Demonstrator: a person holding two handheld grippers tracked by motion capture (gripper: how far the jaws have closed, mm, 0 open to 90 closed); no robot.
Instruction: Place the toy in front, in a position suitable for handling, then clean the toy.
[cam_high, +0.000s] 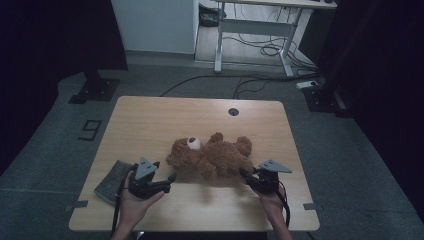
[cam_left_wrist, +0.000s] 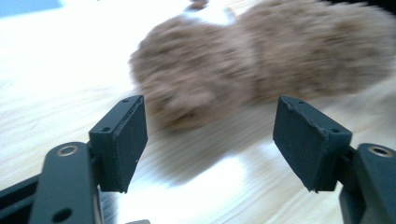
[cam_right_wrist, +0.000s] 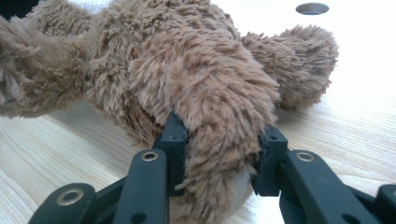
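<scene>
Clearly the right gripper (cam_right_wrist: 219, 154) is clamped on one plush leg of the brown teddy bear (cam_high: 212, 156), its black pads sunk into the fur on either side of the limb. The left gripper (cam_left_wrist: 212, 140) stands wide apart with nothing between its jaws, just short of the bear's head end in the left gripper view. The bear lies on its back across the middle of the wooden table (cam_high: 150, 120), white snout up, head toward the left gripper. A folded grey cloth (cam_high: 114, 181) rests near the table's left edge, beside the left hand (cam_high: 131, 202). To do this step well, I judge the right grip should hold firm and low on the leg while the left comes in level and takes an arm or ear squarely, deep enough that the fur alone does not slip out
</scene>
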